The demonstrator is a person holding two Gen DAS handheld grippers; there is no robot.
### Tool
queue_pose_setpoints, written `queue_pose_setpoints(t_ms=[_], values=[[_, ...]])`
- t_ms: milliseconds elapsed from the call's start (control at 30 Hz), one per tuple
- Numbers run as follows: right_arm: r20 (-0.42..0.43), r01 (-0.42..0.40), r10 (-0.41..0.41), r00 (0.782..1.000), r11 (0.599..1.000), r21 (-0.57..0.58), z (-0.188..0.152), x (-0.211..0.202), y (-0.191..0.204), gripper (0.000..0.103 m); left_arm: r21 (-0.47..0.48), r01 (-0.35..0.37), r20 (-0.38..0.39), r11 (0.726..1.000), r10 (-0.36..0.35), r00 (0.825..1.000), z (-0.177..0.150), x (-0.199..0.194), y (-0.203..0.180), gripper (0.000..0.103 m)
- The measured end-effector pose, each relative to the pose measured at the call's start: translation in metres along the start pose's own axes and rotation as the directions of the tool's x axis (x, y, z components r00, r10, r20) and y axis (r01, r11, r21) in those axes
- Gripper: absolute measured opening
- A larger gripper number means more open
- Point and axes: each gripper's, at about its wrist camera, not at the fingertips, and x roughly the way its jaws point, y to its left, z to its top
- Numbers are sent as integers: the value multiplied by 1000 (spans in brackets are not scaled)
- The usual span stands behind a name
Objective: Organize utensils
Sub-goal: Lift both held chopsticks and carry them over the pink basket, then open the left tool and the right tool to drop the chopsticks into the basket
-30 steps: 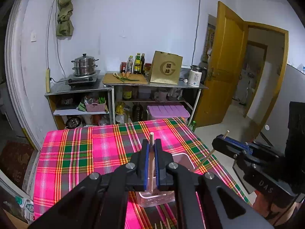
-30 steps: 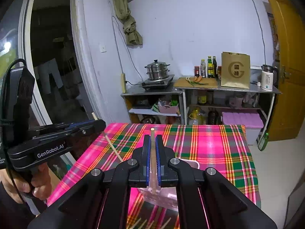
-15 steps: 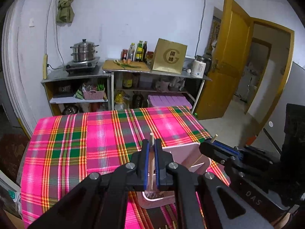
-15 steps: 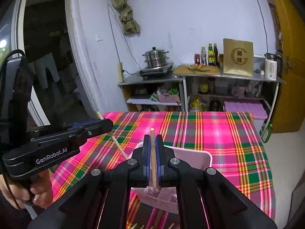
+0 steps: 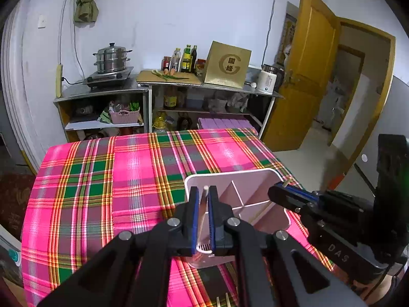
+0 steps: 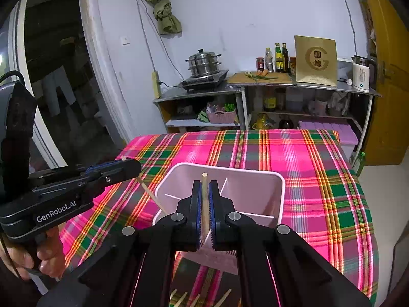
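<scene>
Between my left jaws (image 5: 203, 204), which have just been loosening, one wooden chopstick (image 5: 203, 206) stands over the pink divided plastic holder (image 5: 258, 179); my right jaws (image 6: 203, 199) pinch another chopstick (image 6: 204, 199). Next: let both drop inside.

home kitchen | steamer pot (image 5: 112, 57) on stove (image 5: 108, 77) | oil bottles (image 5: 188, 58) | kettle (image 6: 361, 73)

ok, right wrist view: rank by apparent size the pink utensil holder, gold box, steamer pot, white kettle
Largest to smallest as they appear:
1. pink utensil holder, though it sits nearest the camera, which inflates it
2. gold box
3. steamer pot
4. white kettle, close to the pot in apparent size, so the last two are unsure
</scene>
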Motion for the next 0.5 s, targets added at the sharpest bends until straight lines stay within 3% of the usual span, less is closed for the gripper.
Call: queue_pose_setpoints(t_ms=[100, 200, 500], values=[[-5, 9, -9, 1000, 1000, 0, -1, -4, 0, 6, -8, -9, 3, 1000, 9, 1000, -1, -2, 2, 34], [13, 8, -8, 1000, 1000, 1, -2, -13, -1, 17, -20, -5, 16, 1000, 5, 1000, -3, -10, 4, 36], [77, 9, -9, 997, 1000, 6, -17, -59, -3, 17, -44, 25, 72, 999, -22, 997, -31, -49, 6, 41]])
